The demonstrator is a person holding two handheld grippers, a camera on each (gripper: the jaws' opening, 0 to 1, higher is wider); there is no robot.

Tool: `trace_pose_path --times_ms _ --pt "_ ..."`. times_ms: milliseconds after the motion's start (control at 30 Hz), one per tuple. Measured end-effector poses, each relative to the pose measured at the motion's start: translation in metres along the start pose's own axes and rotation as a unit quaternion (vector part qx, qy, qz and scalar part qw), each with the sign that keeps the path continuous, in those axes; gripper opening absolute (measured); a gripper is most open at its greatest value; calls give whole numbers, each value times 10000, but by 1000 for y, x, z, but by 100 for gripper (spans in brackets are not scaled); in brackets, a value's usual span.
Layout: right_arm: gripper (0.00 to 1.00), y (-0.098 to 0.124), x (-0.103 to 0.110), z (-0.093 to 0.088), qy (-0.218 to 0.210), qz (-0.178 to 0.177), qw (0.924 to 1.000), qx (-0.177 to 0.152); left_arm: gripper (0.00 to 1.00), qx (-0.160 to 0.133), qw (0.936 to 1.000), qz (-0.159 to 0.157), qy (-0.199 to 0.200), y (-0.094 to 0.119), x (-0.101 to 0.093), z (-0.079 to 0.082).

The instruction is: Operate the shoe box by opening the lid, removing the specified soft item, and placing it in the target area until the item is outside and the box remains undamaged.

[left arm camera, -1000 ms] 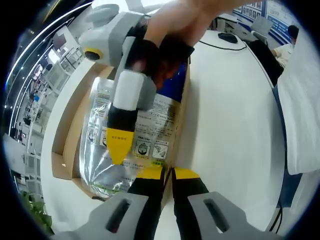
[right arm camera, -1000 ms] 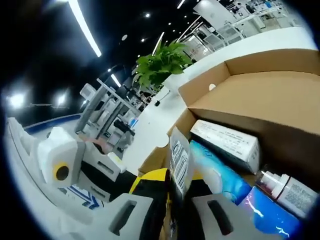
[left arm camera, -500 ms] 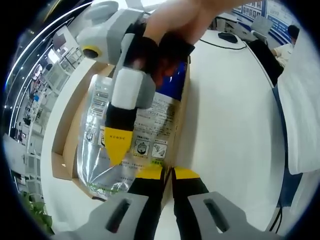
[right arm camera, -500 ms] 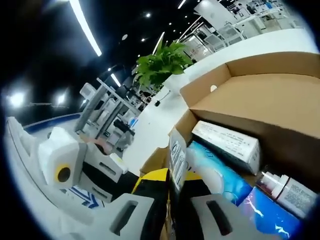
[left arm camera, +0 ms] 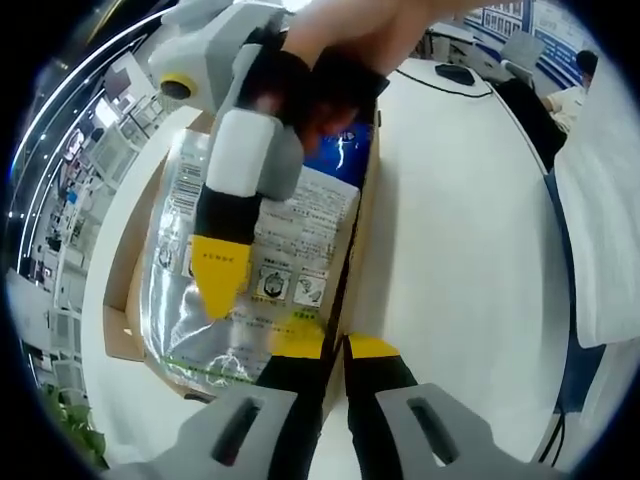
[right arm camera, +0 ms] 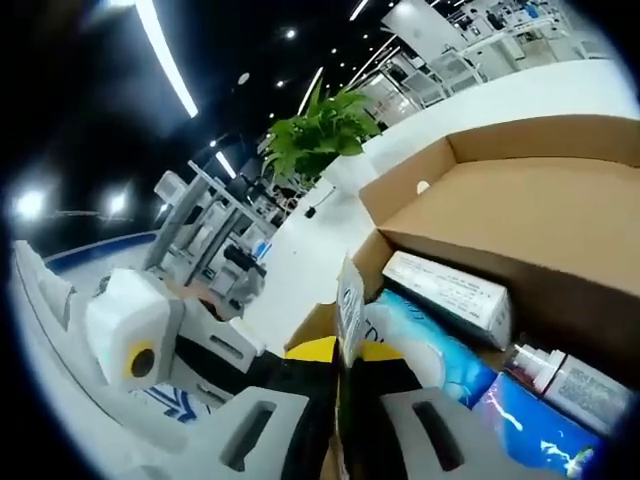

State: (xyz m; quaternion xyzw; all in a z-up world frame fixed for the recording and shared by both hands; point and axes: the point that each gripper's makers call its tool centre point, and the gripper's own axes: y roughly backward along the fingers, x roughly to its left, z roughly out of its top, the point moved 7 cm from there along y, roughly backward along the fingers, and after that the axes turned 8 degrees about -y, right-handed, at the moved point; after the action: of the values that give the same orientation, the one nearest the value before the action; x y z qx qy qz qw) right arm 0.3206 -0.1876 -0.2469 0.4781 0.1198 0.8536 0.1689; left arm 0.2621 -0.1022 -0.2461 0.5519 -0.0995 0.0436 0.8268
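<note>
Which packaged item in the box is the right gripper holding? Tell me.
The flat silvery pouch with printed labels, pinched at its edge by the right gripper. The white carton, blue-and-white pack and small bottle lie loose in the box.

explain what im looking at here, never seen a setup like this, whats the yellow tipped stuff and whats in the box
No robot here: a person holds a two-jaw tool in each hand, and each tool carries a fisheye camera looking along its yellow-tipped jaws. In the left gripper view, the left tool is clamped on the wall of an open cardboard shoe box that sits on a white table. The right tool, held by a hand, comes in from above and pinches a silvery soft pouch. The right gripper view shows that same grip up close, the right tool shut on the pouch's edge, with a white carton, a blue packet and a small bottle inside the box.
</note>
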Motion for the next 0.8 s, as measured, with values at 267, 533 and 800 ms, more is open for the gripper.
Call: trace_pose_path --times_ms 267,533,800 --pt "0 13 3 8 -71 -116 9997 -180 5 10 10000 2 -2 0 0 0" --pt "0 27 7 19 -23 -152 9990 -421 5 30 10000 9 -12 0 0 0" --pt "0 43 12 26 15 -185 9986 -502 5 20 10000 -17 -32 0 0 0"
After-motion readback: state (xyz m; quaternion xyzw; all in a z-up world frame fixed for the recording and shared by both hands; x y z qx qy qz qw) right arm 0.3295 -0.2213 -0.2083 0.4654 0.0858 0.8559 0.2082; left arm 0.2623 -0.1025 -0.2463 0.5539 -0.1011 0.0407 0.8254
